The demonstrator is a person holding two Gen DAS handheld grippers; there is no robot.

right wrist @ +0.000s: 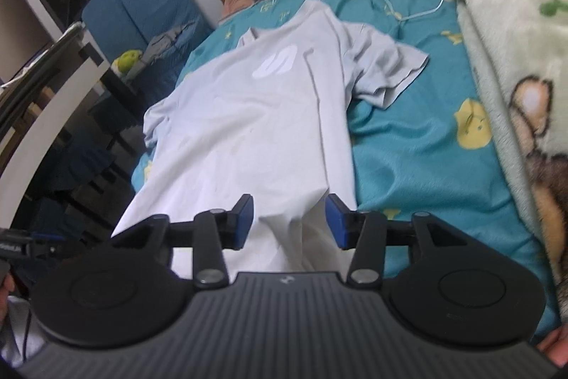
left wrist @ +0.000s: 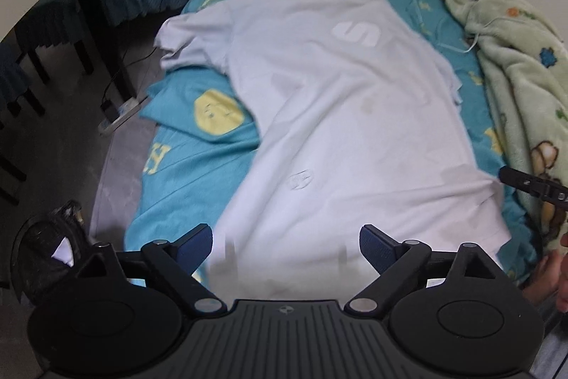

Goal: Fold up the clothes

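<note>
The white T-shirt [left wrist: 330, 116] lies flat on the blue bed sheet [left wrist: 198, 166] w/ both the left gripper [left wrist: 285, 245] & right gripper [right wrist: 289, 219] spread apart over its bottom edge, holding nothing.

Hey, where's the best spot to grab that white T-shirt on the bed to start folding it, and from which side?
Probably take the white T-shirt by its spread sleeve, the one overhanging the bed's open edge. It lies flat with its edge free, so a claw can pinch it from that side and carry it inward.
</note>
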